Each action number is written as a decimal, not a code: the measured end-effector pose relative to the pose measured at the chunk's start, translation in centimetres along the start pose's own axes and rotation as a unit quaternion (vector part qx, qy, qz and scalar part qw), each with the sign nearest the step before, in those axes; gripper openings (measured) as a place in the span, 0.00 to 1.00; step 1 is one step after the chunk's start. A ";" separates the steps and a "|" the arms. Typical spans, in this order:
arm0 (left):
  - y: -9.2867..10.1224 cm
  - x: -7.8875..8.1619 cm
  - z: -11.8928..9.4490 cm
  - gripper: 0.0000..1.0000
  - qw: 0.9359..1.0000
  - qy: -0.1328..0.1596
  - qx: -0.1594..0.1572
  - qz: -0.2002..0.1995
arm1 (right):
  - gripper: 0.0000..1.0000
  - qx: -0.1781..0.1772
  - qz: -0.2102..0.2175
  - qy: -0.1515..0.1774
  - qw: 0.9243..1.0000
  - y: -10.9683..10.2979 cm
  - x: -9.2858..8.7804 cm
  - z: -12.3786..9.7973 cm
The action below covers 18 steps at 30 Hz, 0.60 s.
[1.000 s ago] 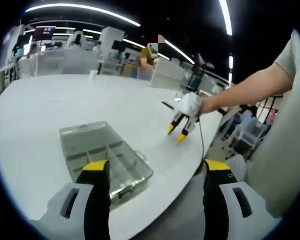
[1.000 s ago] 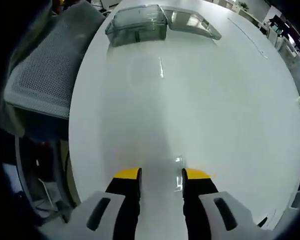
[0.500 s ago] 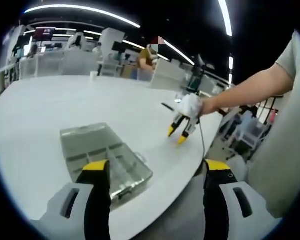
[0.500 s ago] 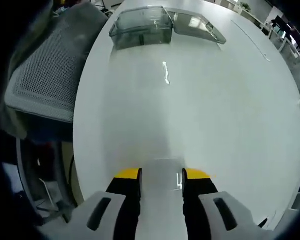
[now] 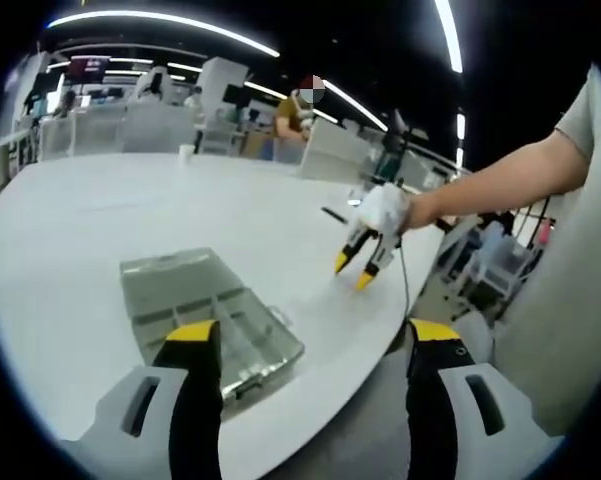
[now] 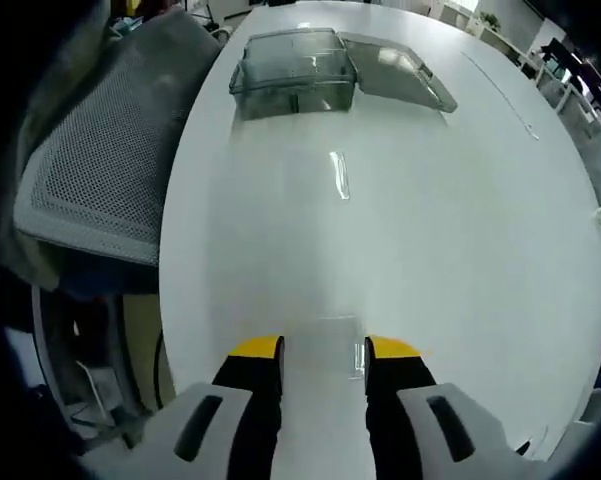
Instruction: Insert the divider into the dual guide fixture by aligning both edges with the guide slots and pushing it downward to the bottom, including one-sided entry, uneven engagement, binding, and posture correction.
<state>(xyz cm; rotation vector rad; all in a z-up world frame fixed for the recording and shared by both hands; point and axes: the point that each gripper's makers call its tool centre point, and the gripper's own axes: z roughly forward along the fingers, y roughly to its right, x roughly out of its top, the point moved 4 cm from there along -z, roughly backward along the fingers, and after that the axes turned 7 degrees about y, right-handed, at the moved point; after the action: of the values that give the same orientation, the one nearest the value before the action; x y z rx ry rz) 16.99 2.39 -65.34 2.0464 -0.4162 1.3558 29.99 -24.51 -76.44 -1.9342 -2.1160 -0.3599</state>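
Your left gripper (image 5: 305, 345) open above the clear compartment box (image 5: 208, 315) at its 11 o'clock, your right gripper (image 6: 323, 348) clamping a thin clear divider (image 6: 327, 335), white table (image 6: 430, 230), box (image 6: 292, 72) at 12 o'clock.

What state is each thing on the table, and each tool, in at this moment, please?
Storage box: open, standing flat on the table.
Lid: swung right back, lying flat beside the box.
Left tool: jaws wide apart, nothing between them.
Right tool: jaws narrowly apart, tips by the table; a faint clear piece seems to sit between them, grip unclear.
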 end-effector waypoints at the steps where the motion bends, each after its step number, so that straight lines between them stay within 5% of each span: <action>1: 0.0 0.0 0.0 0.73 1.000 0.000 0.000 0.000 | 0.28 0.000 0.000 0.000 1.000 -0.1 0.2 0.0; 18: 0.8 0.1 -0.5 0.71 1.000 0.000 -0.009 0.005 | 0.28 -0.018 -0.021 0.027 0.999 -2.6 4.2 -1.1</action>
<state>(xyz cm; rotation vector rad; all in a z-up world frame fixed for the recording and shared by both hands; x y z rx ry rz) 16.25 2.14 -64.87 2.0315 -0.4367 1.3532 27.09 -21.22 -73.96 -1.8793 -2.1327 -0.4566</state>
